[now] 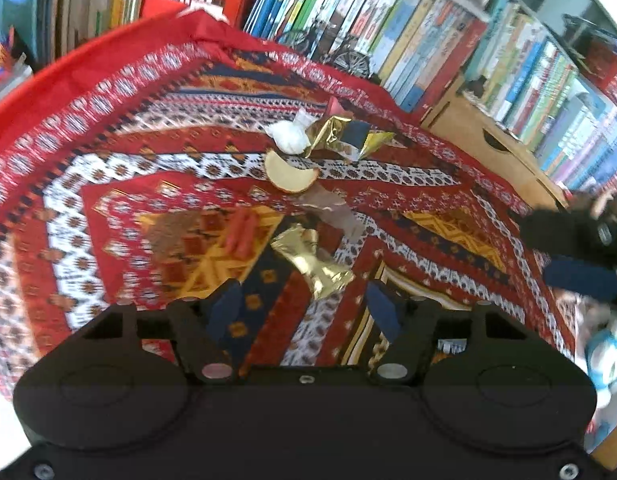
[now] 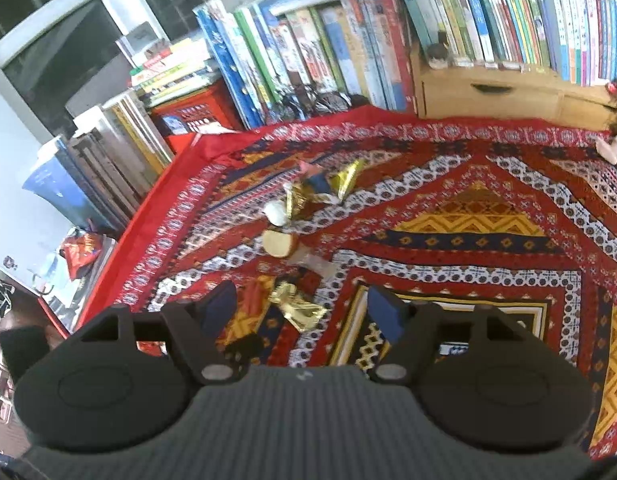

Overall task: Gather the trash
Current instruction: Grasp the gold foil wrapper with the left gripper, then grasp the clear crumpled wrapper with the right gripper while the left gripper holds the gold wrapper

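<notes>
Trash lies on a patterned red cloth (image 1: 108,168). A crumpled gold foil wrapper (image 1: 312,262) sits just ahead of my left gripper (image 1: 302,292), which is open with nothing between its blue pads. Farther back are a red piece (image 1: 242,232), a clear wrapper (image 1: 328,208), a pale bitten slice (image 1: 290,174), a white tissue wad (image 1: 288,136) and a gold-and-blue wrapper (image 1: 348,136). My right gripper (image 2: 299,292) is open over the same gold wrapper (image 2: 298,310), not touching it. The slice (image 2: 278,242) and tissue (image 2: 276,212) lie beyond.
Rows of books (image 1: 388,28) line the far edge of the cloth. A wooden drawer box (image 2: 488,92) stands at the back right and a red crate (image 2: 192,114) at the back left. A blue-and-white plush toy (image 1: 608,352) lies off the cloth's right edge.
</notes>
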Tool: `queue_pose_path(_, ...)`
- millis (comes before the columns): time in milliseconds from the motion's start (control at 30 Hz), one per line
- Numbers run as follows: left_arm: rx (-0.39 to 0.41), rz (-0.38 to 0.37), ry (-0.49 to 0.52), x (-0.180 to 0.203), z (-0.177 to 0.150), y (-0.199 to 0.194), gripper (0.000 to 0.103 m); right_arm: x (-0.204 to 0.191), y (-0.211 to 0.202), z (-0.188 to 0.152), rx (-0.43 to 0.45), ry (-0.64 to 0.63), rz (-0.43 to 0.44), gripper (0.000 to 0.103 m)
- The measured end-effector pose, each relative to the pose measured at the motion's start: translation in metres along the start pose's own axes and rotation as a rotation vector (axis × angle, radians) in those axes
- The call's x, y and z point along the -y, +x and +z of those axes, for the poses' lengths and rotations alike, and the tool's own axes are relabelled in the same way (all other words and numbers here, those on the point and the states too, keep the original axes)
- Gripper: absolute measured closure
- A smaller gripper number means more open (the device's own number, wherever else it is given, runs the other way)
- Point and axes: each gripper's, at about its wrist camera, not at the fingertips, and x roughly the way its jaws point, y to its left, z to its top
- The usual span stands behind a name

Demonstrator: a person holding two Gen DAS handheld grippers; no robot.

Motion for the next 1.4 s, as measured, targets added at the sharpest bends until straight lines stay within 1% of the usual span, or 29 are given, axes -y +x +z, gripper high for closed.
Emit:
queue_pose_path(167, -0.023, 0.036, -0.054, 0.007, 0.011, 0.044, 0.040, 0.020, 0.021, 0.007, -0.035, 0.007, -0.007, 0.021)
queue_pose_path(233, -0.040, 0.051, -0.080, 0.007, 0.015, 0.059, 0.044, 0.026, 0.028, 0.011, -0.051, 0.005, -0.007, 0.021)
queue_pose_path(267, -0.049, 0.051, -0.092, 0.007, 0.016, 0.065, 0.049, 0.028, 0.032, 0.012, -0.060, 0.001, -0.005, 0.021)
queue_pose_path(333, -0.066, 0.047, -0.102, 0.007, 0.018, 0.077, 0.070, 0.031, 0.042, 0.017, -0.078, -0.012, 0.001, 0.022)
queue_pose_path(367, -0.081, 0.038, -0.108, 0.006, 0.018, 0.081, 0.084, 0.032, 0.046, 0.018, -0.085, -0.017, 0.002, 0.021)
queue_pose_path(433, -0.091, 0.026, -0.129, 0.003, 0.020, 0.080, 0.085, 0.033, 0.058, 0.023, -0.104, -0.025, 0.002, 0.022)
queue_pose_path(467, -0.086, 0.030, -0.116, 0.002, 0.021, 0.077, 0.085, 0.034, 0.065, 0.025, -0.116, -0.027, -0.001, 0.022)
queue_pose_path(567, -0.053, 0.069, -0.055, 0.000, 0.025, 0.058, 0.085, 0.032, 0.090, 0.028, -0.163, -0.025, 0.007, 0.021)
queue_pose_path(667, -0.022, 0.101, -0.041, -0.008, 0.027, 0.038, 0.085, 0.025, 0.116, 0.030, -0.204, -0.045, 0.028, 0.021)
queue_pose_path(833, 0.013, 0.162, -0.123, -0.028, 0.027, 0.020, 0.085, 0.004, 0.156, 0.035, -0.249, -0.110, 0.045, 0.021)
queue_pose_path(1000, 0.019, 0.210, -0.187, -0.043, 0.028, 0.020, 0.085, -0.010, 0.187, 0.043, -0.279, -0.145, 0.054, 0.021)
queue_pose_path(1133, 0.028, 0.231, -0.219, -0.049, 0.030, 0.023, 0.085, -0.012, 0.212, 0.043, -0.325, -0.160, 0.065, 0.022)
queue_pose_path(1167, 0.028, 0.234, -0.224, -0.050, 0.030, 0.024, 0.085, -0.013, 0.215, 0.041, -0.322, -0.172, 0.069, 0.023)
queue_pose_path(1200, 0.029, 0.237, -0.229, -0.050, 0.031, 0.025, 0.085, -0.015, 0.214, 0.041, -0.305, -0.195, 0.088, 0.027)
queue_pose_path(1233, 0.029, 0.238, -0.230, -0.049, 0.032, 0.027, 0.085, -0.017, 0.215, 0.040, -0.312, -0.217, 0.100, 0.034)
queue_pose_path(1333, 0.028, 0.236, -0.221, -0.045, 0.035, 0.031, 0.085, -0.018, 0.213, 0.039, -0.321, -0.238, 0.118, 0.063)
queue_pose_path(1400, 0.025, 0.229, -0.211, -0.042, 0.038, 0.034, 0.085, -0.015, 0.209, 0.038, -0.319, -0.221, 0.141, 0.069)
